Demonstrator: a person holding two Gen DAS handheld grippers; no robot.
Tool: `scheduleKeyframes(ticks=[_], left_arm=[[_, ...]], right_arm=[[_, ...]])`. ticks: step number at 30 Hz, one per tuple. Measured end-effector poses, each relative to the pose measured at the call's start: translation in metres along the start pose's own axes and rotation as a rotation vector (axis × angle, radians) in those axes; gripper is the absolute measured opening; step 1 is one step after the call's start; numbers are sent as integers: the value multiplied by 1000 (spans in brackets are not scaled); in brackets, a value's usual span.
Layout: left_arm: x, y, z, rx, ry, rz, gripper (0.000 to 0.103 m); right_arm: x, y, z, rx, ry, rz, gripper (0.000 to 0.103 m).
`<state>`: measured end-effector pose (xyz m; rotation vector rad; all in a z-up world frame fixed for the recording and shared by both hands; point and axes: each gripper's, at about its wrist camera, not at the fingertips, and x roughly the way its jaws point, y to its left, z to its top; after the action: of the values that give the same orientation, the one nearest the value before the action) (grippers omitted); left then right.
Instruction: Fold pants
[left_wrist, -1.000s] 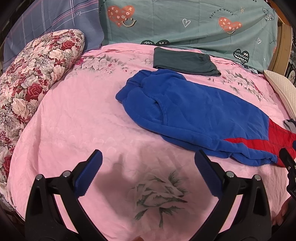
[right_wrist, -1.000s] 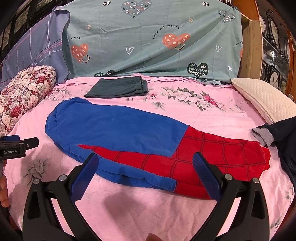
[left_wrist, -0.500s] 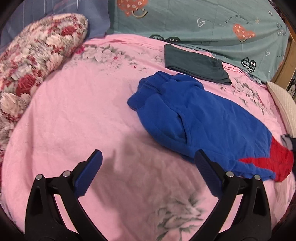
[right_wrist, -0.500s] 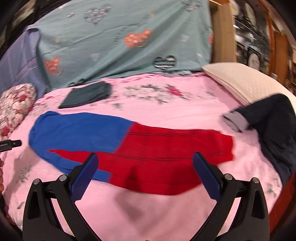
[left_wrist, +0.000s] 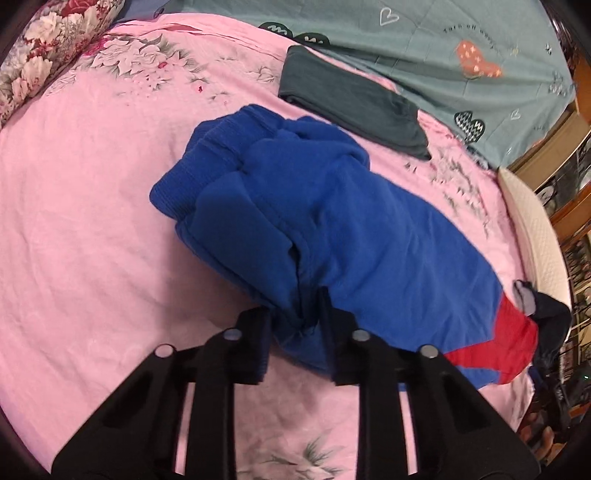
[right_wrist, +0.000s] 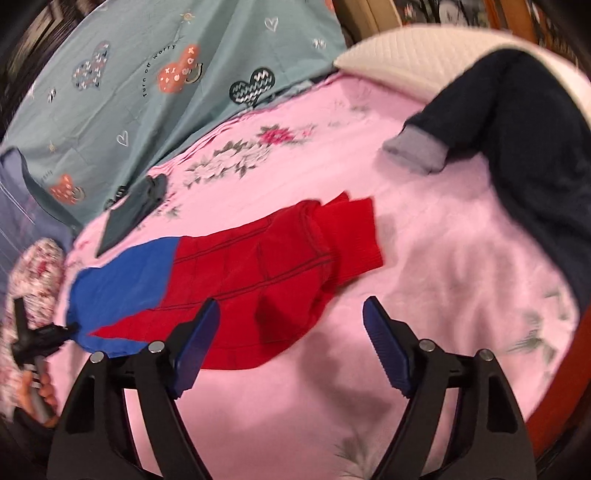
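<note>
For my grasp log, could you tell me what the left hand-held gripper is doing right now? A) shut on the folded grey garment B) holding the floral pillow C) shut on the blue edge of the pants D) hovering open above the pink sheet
C: the left hand-held gripper has blue pants fabric bunched between its closed fingers.

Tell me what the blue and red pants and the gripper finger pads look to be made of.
Blue and red pants: soft matte knit, probably fleece or sweatshirt cotton; ribbed waistband, thick rounded folds, faintly fuzzy surface.
Finger pads on the right gripper: blue, ridged, likely rubber or soft plastic; fine grooves show across the face. The arms behind look like matte black hard plastic.
</note>
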<state>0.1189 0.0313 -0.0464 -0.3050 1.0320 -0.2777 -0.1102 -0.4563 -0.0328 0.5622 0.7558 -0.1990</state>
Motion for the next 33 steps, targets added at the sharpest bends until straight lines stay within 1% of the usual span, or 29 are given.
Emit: scheduleKeyframes(ticks=[2,3,4,5,7,9,10,12,15,16,17,18,19,21,22,23,24,25,26,27,28,31,33], left_arm=[[1,-3,1,16,-4,2,16],[1,-5,1,15,-6,-1,16],[-1,-5,1,13,-10,-7,14],[-5,-5,2,8,-24,-20,13],[-17,-2,2,-7,-57,-46,13],[-35,-6,2,1,-105,-65,13],[-41,-11,3,19,-122,-61,13],[-47,-21,5,52,-130,-47,13],[-51,-30,9,68,-124,-40,13],[-52,-31,9,78,-116,-33,13],[-52,-31,7,87,-101,-24,13],[-49,-29,7,91,-78,-14,14],[-45,-23,4,81,-45,-8,15],[-38,-10,-2,55,-4,-16,20],[-37,-4,-6,44,0,-17,22],[-37,-1,-9,40,-1,-19,28],[-38,1,-12,36,-6,-31,40],[-40,3,-14,28,-15,-32,46],[-42,4,-14,18,-29,-22,58],[-46,6,-13,12,-48,-14,60],[-48,6,-11,12,-60,-9,61],[-49,4,-7,-4,-58,-19,62],[-48,-2,-8,0,-48,-35,62]], right_arm=[[14,-5,5,23,51,20,58],[23,-5,6,25,89,19,26],[32,-4,7,31,128,38,5],[36,0,8,28,147,77,5],[28,8,9,-7,105,81,5],[11,17,11,-25,60,126,5],[0,23,14,-35,34,148,5],[-13,29,19,-56,-3,177,5],[-27,38,32,-66,-30,209,5],[-29,39,37,-68,-37,212,5],[-32,40,42,-78,-47,195,5],[-32,39,45,-89,-49,164,5],[-27,37,47,-101,-34,110,5],[-16,26,46,-98,1,50,5],[-13,20,45,-78,8,50,5],[-14,13,44,-52,3,66,5],[-18,9,45,-34,-16,84,5],[-21,6,45,-24,-32,93,5],[-26,4,46,-6,-53,110,5],[-30,2,48,11,-65,140,5],[-34,4,49,16,-66,173,5],[-50,20,55,-1,-68,257,5],[-67,38,64,-47,-108,290,5]])
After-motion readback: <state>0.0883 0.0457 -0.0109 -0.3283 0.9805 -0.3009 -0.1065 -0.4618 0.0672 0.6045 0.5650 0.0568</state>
